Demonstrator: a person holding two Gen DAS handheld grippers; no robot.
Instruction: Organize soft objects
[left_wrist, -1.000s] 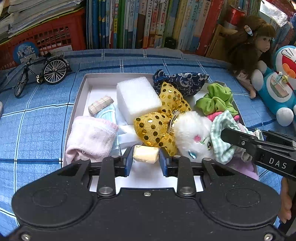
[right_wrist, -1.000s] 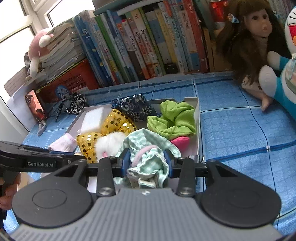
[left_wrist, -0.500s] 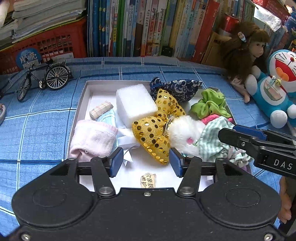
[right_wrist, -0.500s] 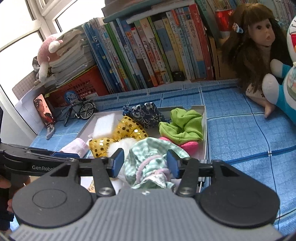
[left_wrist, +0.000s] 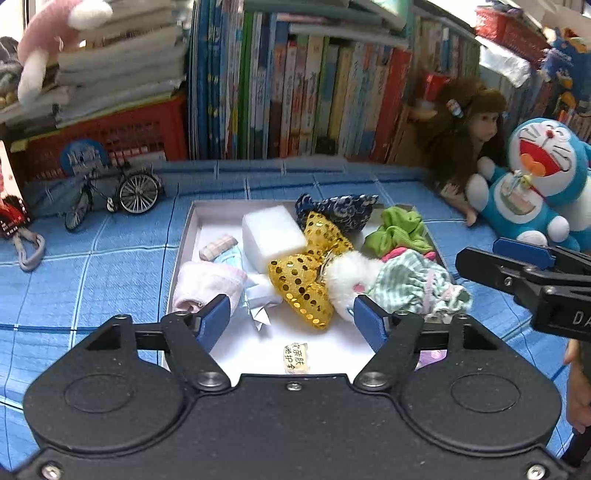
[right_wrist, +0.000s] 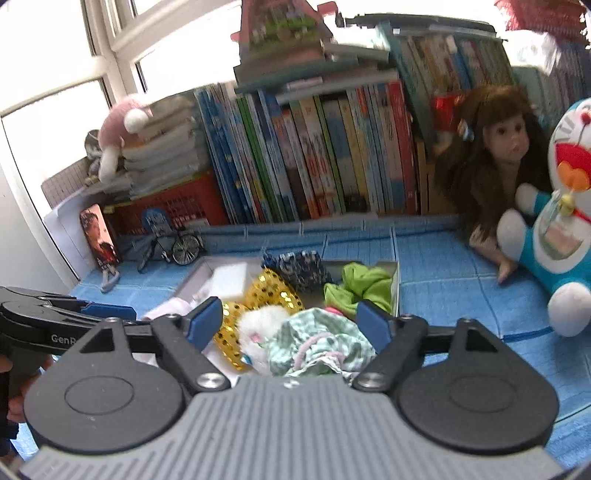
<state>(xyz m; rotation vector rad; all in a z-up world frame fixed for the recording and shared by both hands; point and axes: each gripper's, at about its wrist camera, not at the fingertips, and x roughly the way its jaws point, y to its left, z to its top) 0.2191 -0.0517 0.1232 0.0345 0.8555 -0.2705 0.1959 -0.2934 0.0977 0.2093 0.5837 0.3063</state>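
A white box (left_wrist: 186, 236) on the blue cloth holds soft things: a pink towel (left_wrist: 207, 284), a white foam block (left_wrist: 271, 236), a gold sequin bow (left_wrist: 310, 273), a white plush (left_wrist: 351, 280), a green-checked cloth (left_wrist: 413, 280), a green scrunchie (left_wrist: 399, 230), a dark blue pouch (left_wrist: 340, 212) and a small cream packet (left_wrist: 295, 357). My left gripper (left_wrist: 291, 321) is open and empty above the box's near end, over the packet. My right gripper (right_wrist: 290, 325) is open and empty above the checked cloth (right_wrist: 317, 347).
A row of books (left_wrist: 295, 92) and a red basket (left_wrist: 110, 136) stand at the back. A model bicycle (left_wrist: 114, 195) is left of the box. A doll (left_wrist: 465, 129) and a blue Doraemon plush (left_wrist: 535, 181) sit at the right.
The left gripper opened and let the cream packet drop into the box. The right gripper opened and let go of the checked cloth. Both have risen and drawn back.
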